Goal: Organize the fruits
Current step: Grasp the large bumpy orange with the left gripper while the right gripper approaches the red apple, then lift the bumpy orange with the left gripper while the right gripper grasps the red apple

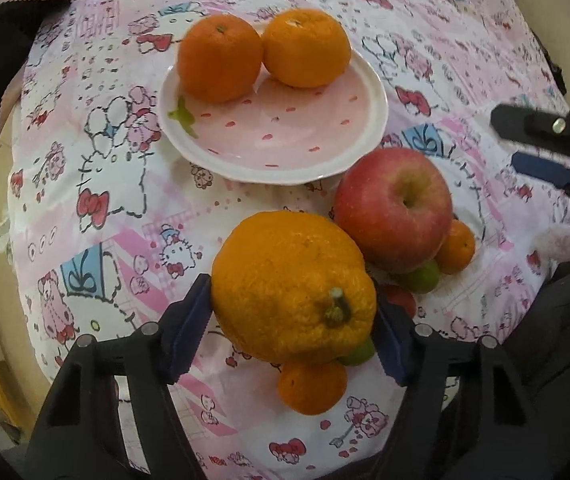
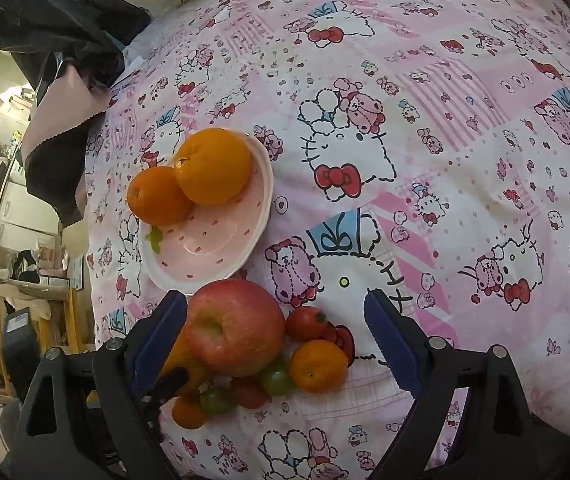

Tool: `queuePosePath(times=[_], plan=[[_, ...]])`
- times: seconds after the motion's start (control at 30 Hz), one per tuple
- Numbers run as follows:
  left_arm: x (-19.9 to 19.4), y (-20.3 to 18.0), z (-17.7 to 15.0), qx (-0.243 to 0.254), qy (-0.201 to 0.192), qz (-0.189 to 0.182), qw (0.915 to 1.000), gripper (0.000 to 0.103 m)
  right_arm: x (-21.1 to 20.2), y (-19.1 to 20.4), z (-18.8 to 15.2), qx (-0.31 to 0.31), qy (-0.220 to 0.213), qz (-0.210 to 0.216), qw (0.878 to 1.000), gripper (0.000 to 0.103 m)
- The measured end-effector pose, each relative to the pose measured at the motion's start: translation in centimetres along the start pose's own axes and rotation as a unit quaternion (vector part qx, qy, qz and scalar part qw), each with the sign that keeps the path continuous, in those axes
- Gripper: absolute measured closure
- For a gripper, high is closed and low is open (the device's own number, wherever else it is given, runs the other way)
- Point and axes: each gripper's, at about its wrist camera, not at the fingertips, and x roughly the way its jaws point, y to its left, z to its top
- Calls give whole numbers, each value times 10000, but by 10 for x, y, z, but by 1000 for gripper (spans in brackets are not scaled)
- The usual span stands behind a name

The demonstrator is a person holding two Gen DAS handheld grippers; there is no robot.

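Observation:
My left gripper (image 1: 293, 328) is shut on a big bumpy orange (image 1: 293, 286), held just above the cloth. A pink plate (image 1: 277, 136) ahead holds two oranges (image 1: 221, 58) (image 1: 307, 48). A red apple (image 1: 393, 210) lies right of the held orange, with a small mandarin (image 1: 457, 246) and a green fruit (image 1: 423, 278) beside it; another mandarin (image 1: 311, 388) lies below. My right gripper (image 2: 275, 332) is open over the fruit pile: apple (image 2: 235, 326), red tomato (image 2: 307, 322), mandarin (image 2: 319, 366), green tomatoes (image 2: 277, 378). The plate (image 2: 209, 240) lies beyond.
A pink cartoon-print cloth (image 2: 425, 120) covers the table. A dark cloth and black bag (image 2: 57, 120) lie at the far left edge. My right gripper's fingers (image 1: 541, 164) show at the right of the left wrist view. Furniture stands beyond the table's left edge.

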Motion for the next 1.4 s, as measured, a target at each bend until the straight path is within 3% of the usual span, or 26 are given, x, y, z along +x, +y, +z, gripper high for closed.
queuePosePath(times=[0.27, 0.5, 0.67, 0.83, 0.9, 1.03, 1.2, 1.4], plan=[[-46, 26, -3, -595, -458, -129, 9971, 33, 2, 8, -3, -163, 45, 15, 9999, 10], [-54, 58, -1, -1159, -605, -39, 9914, 33, 20, 29, -13, -723, 356, -124, 9967, 10], [-52, 69, -3, -1355, -557, 4, 9892, 33, 50, 58, -30, -1534, 698, -515, 9844, 10], [-50, 67, -4, -1286, -524, 8, 9903, 33, 83, 80, -46, -2479, 790, -1250, 9574, 10], [-48, 65, -3, -1238, -514, -23, 9910, 33, 91, 84, -47, -2622, 742, -1399, 9519, 10], [-46, 60, -1, -1174, -508, 45, 9918, 33, 106, 83, -48, -2619, 895, -1414, 9505, 9], [-45, 57, 3, -1088, -565, 127, 9924, 33, 107, 82, -47, -2682, 828, -1475, 9484, 17], [-40, 62, 3, -1210, -505, 130, 9913, 33, 88, 72, -35, -2297, 847, -943, 9650, 17]])
